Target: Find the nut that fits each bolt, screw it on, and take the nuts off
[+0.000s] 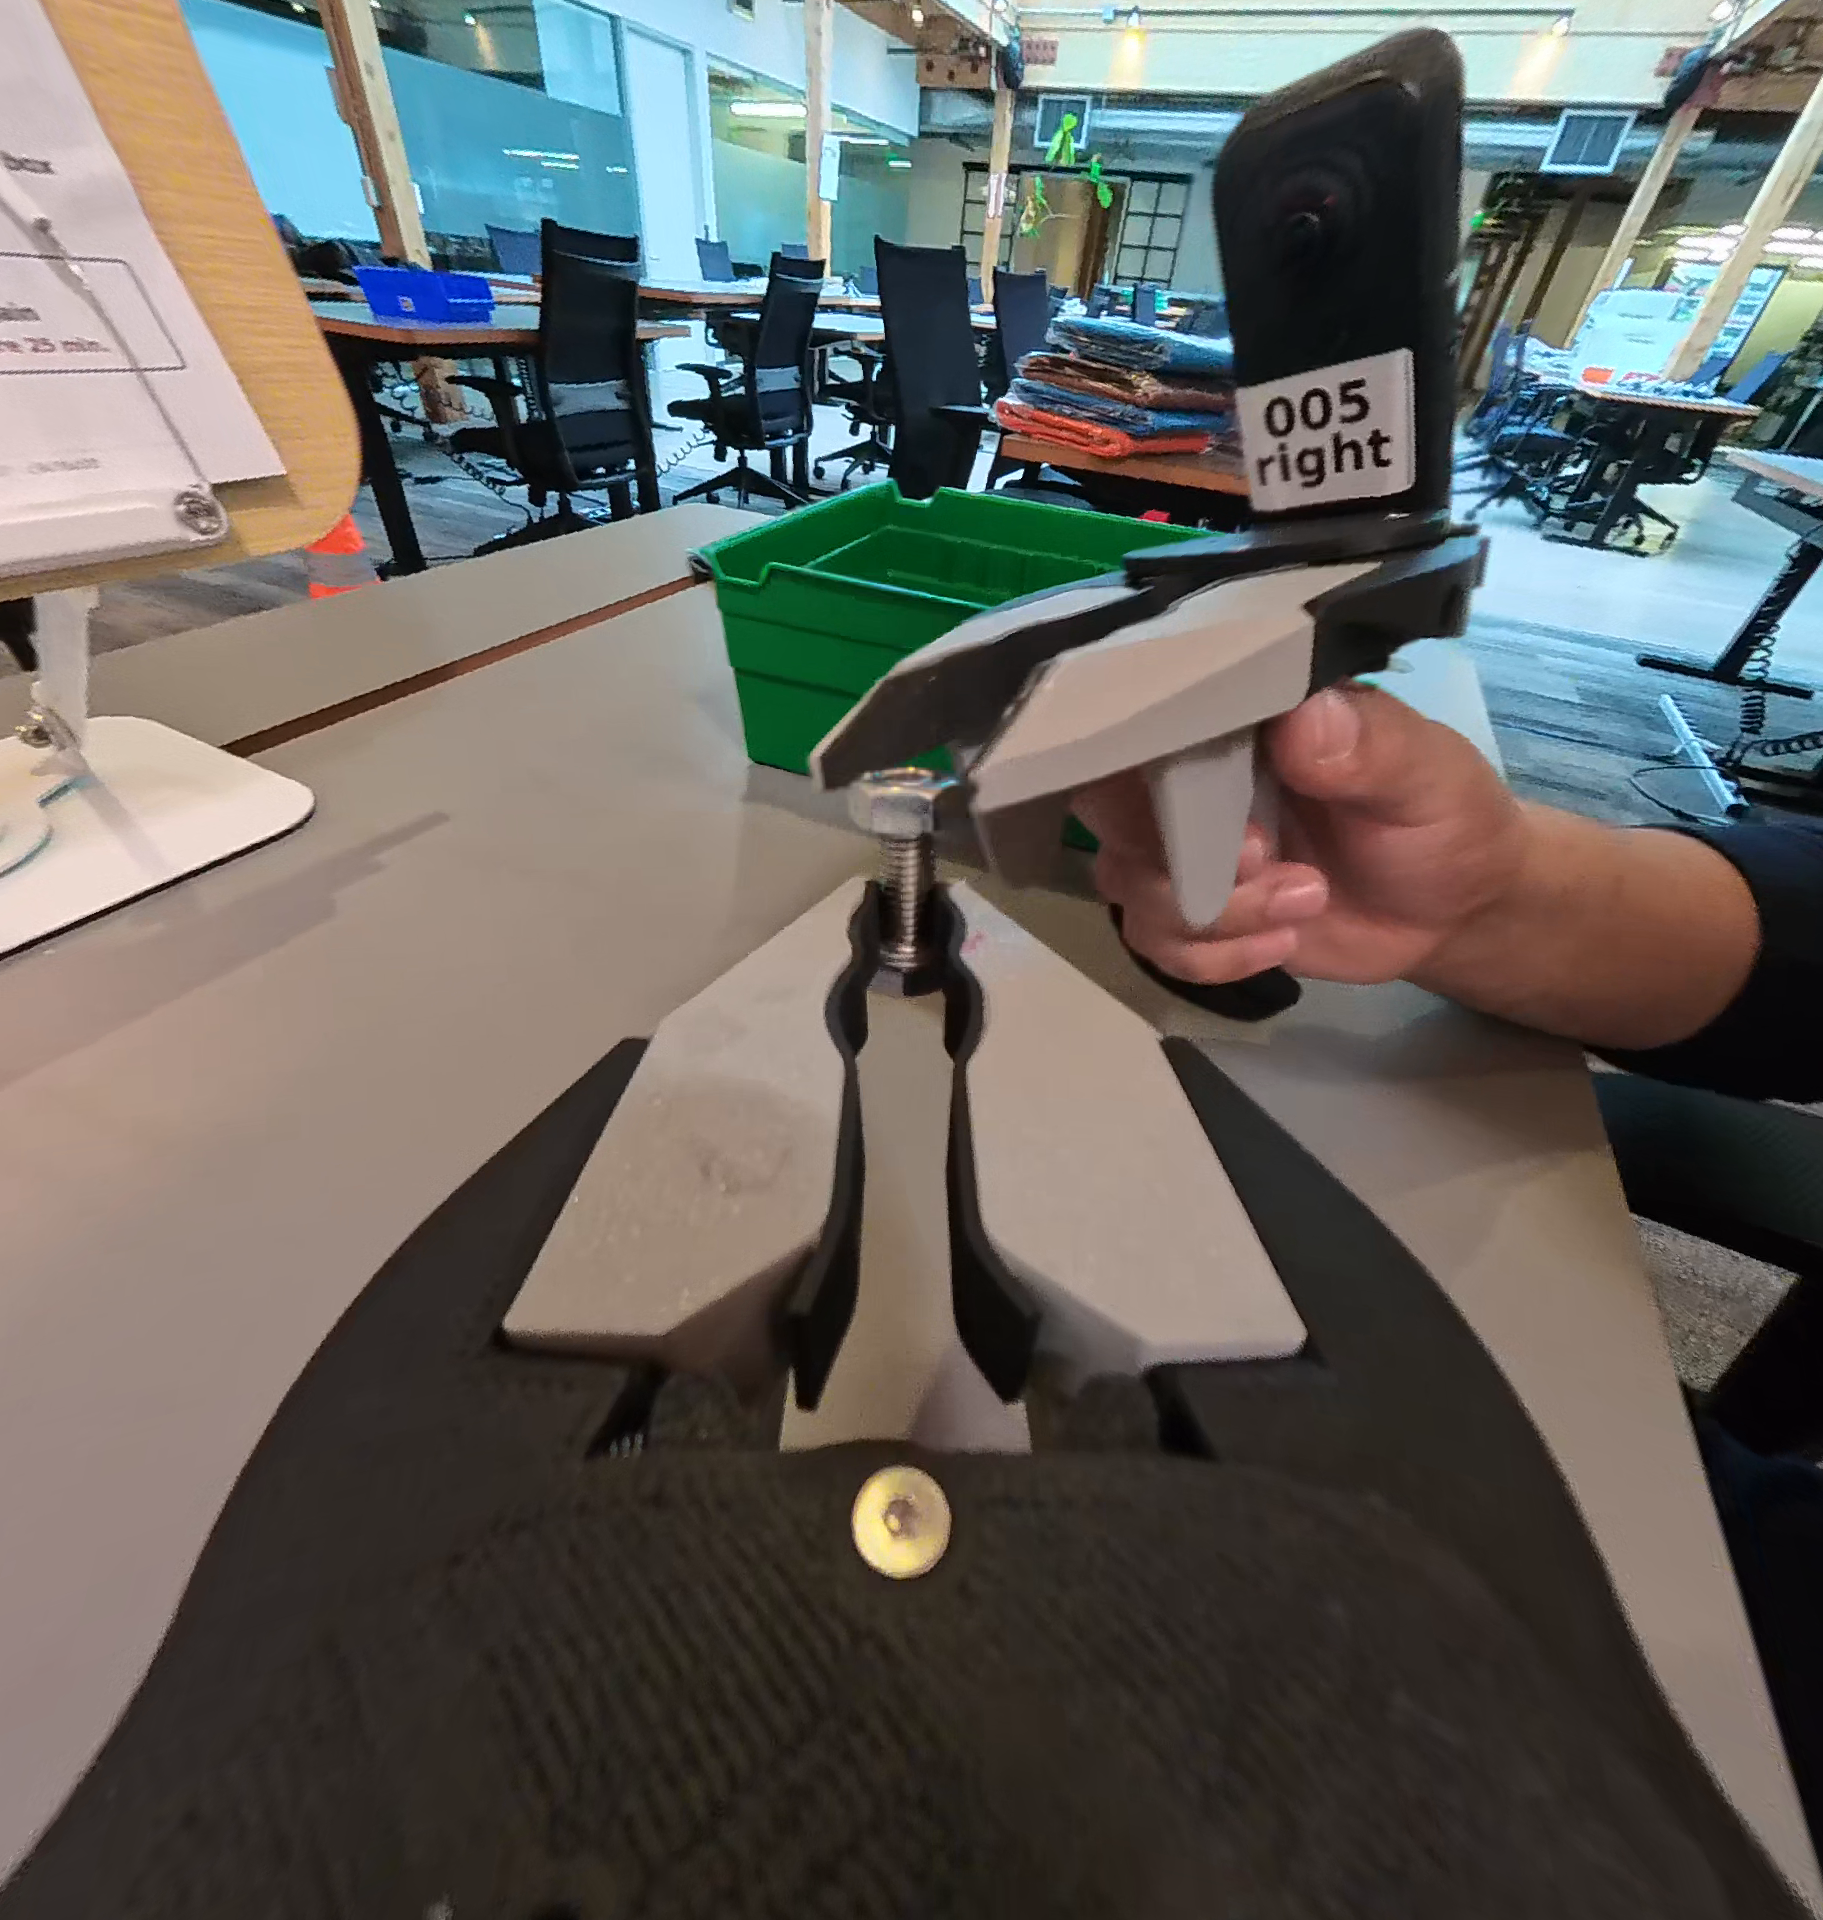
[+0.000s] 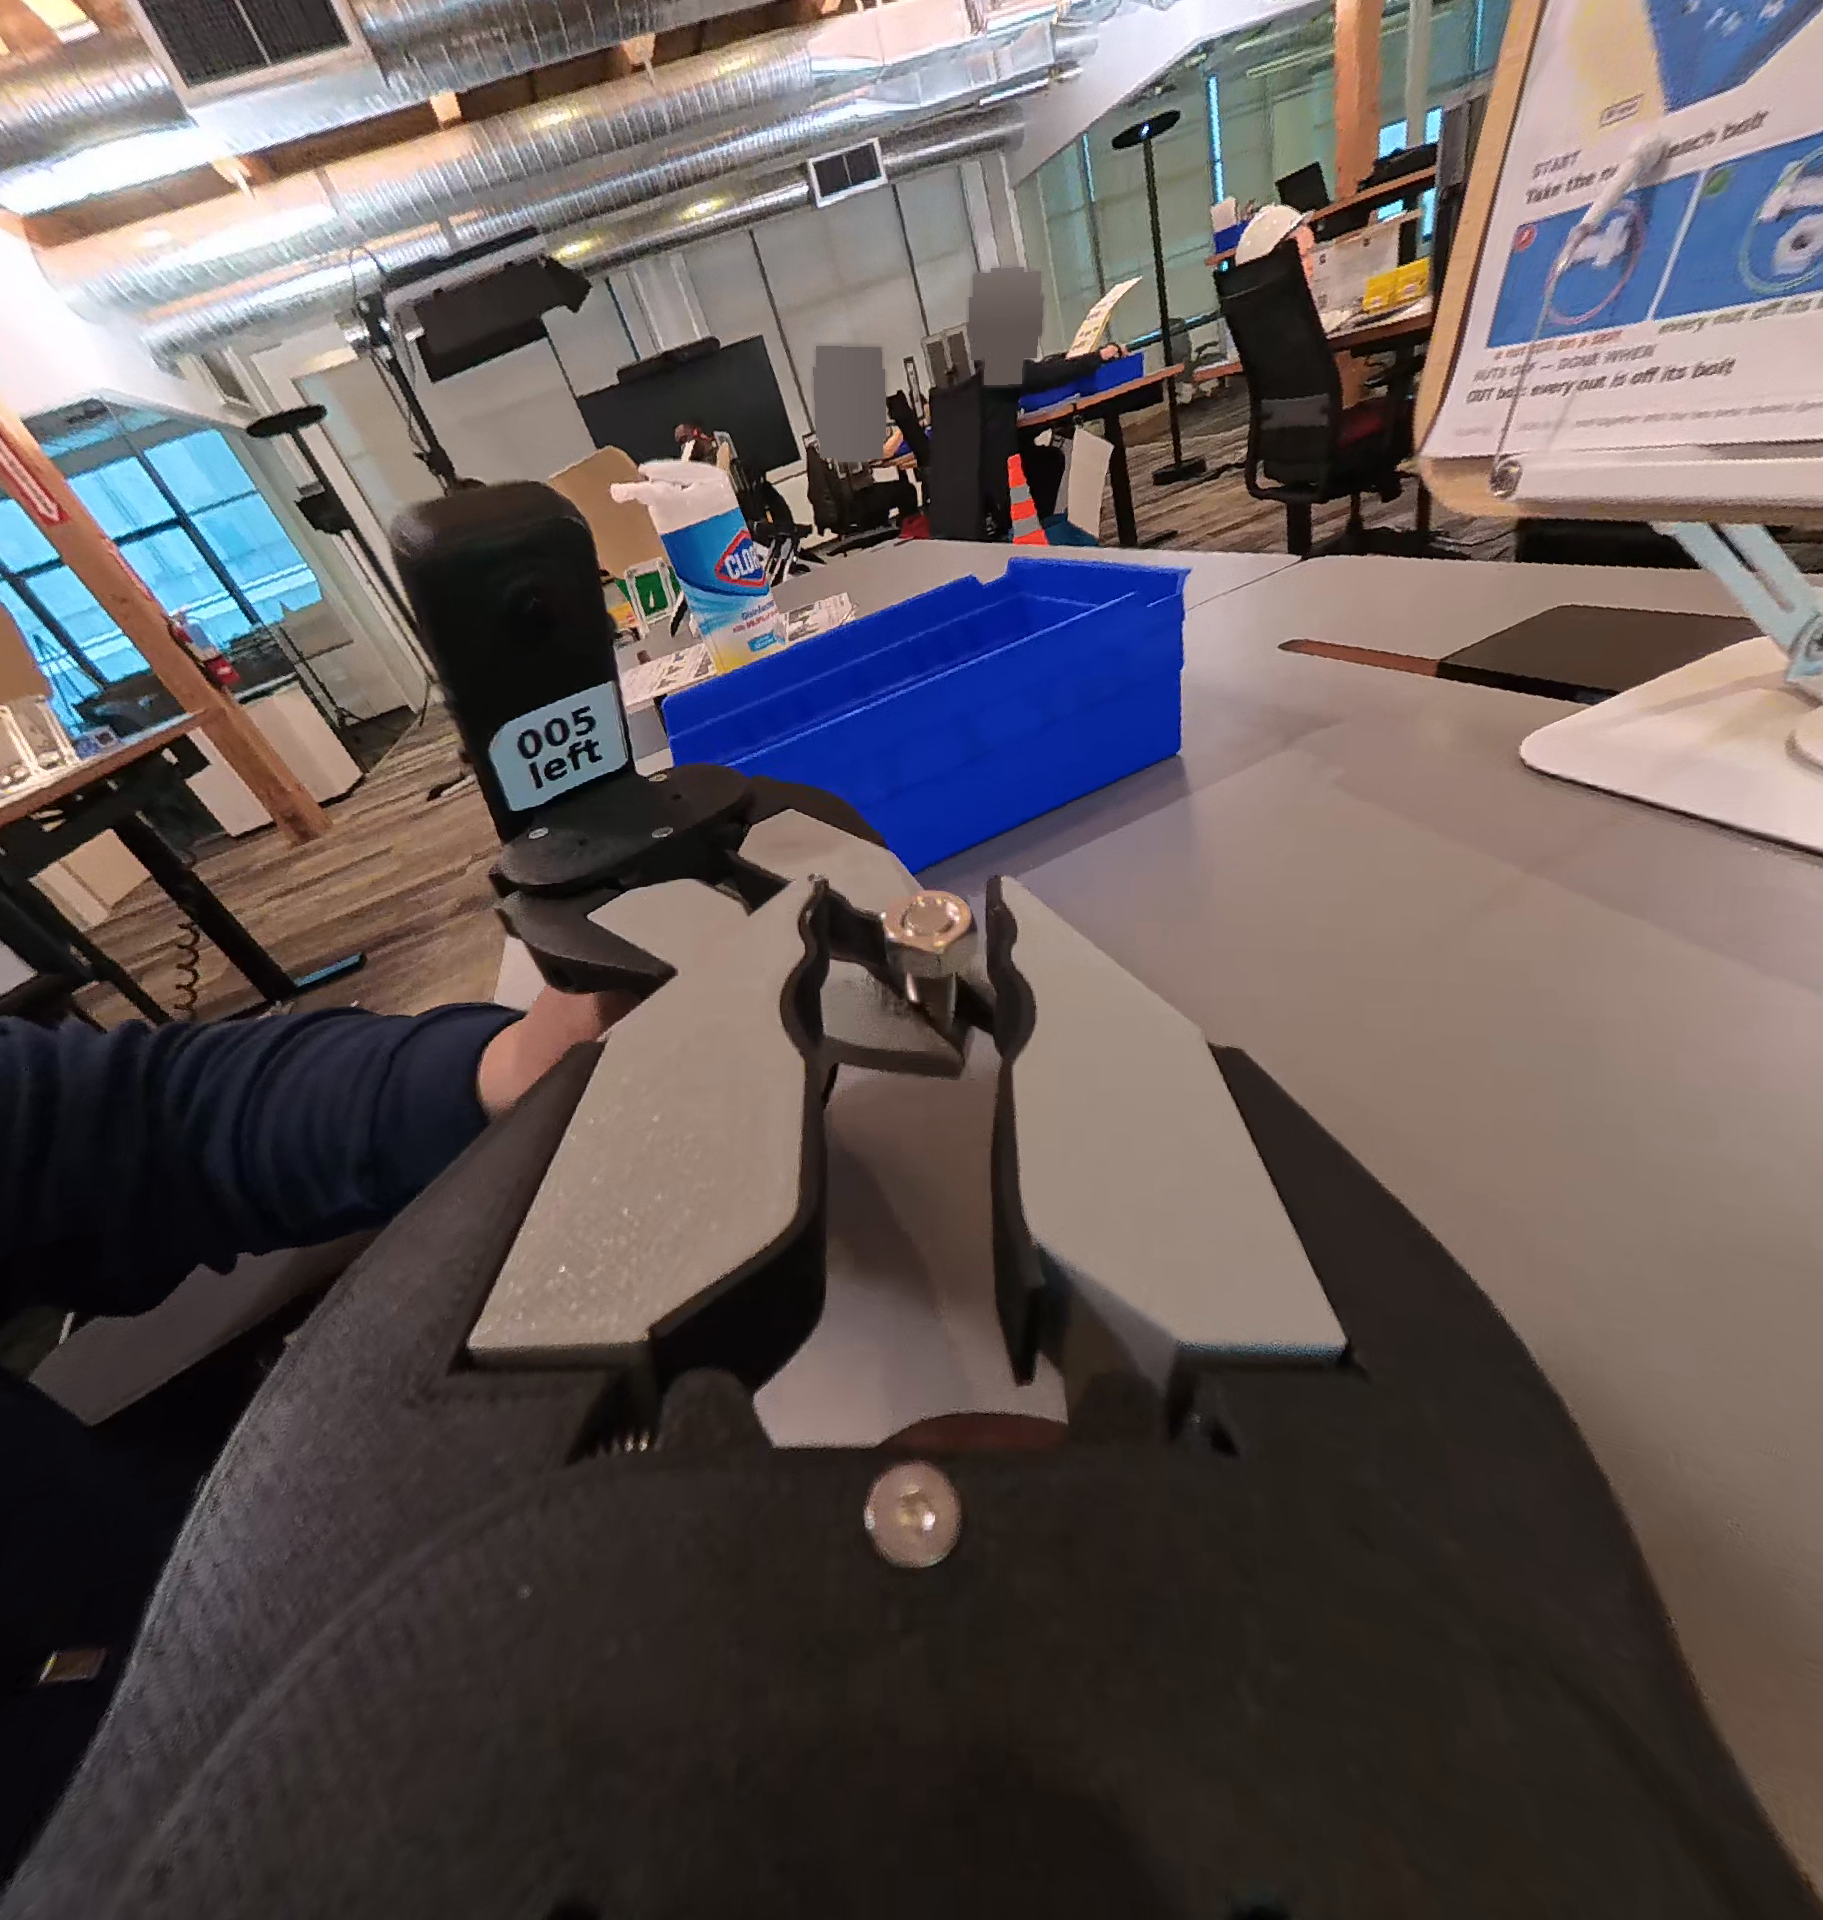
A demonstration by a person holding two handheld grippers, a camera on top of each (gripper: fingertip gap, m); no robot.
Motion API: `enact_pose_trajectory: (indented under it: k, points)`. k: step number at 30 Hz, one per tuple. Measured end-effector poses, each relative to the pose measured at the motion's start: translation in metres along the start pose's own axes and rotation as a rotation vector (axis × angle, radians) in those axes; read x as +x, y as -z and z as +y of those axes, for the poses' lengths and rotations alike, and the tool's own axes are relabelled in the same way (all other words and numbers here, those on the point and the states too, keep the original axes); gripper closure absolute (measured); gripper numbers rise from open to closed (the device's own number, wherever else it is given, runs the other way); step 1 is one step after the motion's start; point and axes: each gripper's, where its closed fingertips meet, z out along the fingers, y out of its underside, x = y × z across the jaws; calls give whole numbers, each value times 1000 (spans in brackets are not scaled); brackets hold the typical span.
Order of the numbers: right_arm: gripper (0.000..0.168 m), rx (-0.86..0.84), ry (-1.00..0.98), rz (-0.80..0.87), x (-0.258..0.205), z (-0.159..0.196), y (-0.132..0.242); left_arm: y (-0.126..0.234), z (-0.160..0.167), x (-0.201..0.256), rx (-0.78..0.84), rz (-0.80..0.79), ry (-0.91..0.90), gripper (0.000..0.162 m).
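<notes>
A silver bolt (image 1: 899,831) stands upright with its hex head on top. My left gripper (image 1: 902,951) is shut on the lower threaded shaft. A hex nut (image 1: 902,982) sits at the low end between the fingertips. My right gripper (image 2: 902,914) is over the bolt head (image 2: 928,930). Its jaws stand on either side of the head with a gap on the left side, so it looks open. In the left wrist view the right gripper (image 1: 907,790) comes in from the right, held by a hand. The left gripper (image 2: 907,997) also shows in the right wrist view.
Everything is above a grey table (image 1: 471,883). A green bin (image 1: 824,623) stands behind the bolt. A blue bin (image 2: 938,717) stands on the far side. A white instruction stand (image 1: 107,810) is at the table's left. A wipes canister (image 2: 725,592) stands beyond the blue bin. My left and right fingertips are right by each other.
</notes>
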Motion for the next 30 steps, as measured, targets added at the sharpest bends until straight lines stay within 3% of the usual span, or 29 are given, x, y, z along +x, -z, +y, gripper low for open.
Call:
enact_pose_trajectory:
  k: [4,9,17,24,30]
  points:
    - [144,-8,8,-7,-1,2,1,3,-2,-2,12,0,6,155]
    - [136,-20,17,-31,-10,6,-9,-4,0,11,-7,34,-37,155]
    - [144,7,1,-7,0,-2,4,6,-6,-5,24,-10,6,155]
    - [140,-29,41,-22,-10,5,-7,-7,3,19,-15,80,-12,155]
    - [143,4,31,8,0,-4,7,5,-6,-1,24,3,-1,155]
